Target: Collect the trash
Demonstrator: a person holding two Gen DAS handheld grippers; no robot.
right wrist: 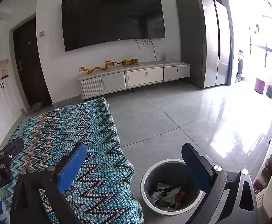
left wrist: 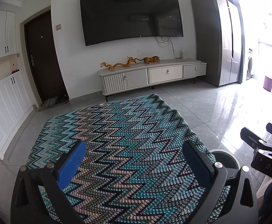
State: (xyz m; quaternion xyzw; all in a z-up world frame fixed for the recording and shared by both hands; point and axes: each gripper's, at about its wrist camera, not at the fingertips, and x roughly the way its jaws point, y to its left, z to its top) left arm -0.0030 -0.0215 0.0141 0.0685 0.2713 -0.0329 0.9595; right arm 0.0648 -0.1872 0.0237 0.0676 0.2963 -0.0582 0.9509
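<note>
I saw crumpled trash [right wrist: 168,196] heaped without clear long axis inside the upright bin [right wrist: 145,179], at five o'clock from the zigzag cloth [right wrist: 76,130]. My right gripper [right wrist: 134,168] and left gripper [left wrist: 134,166] were spread, empty.

The trash bin [right wrist: 170,186], holding crumpled trash [right wrist: 168,196], stands on the floor [right wrist: 173,123] at the covered table's [right wrist: 76,140] three o'clock.
</note>
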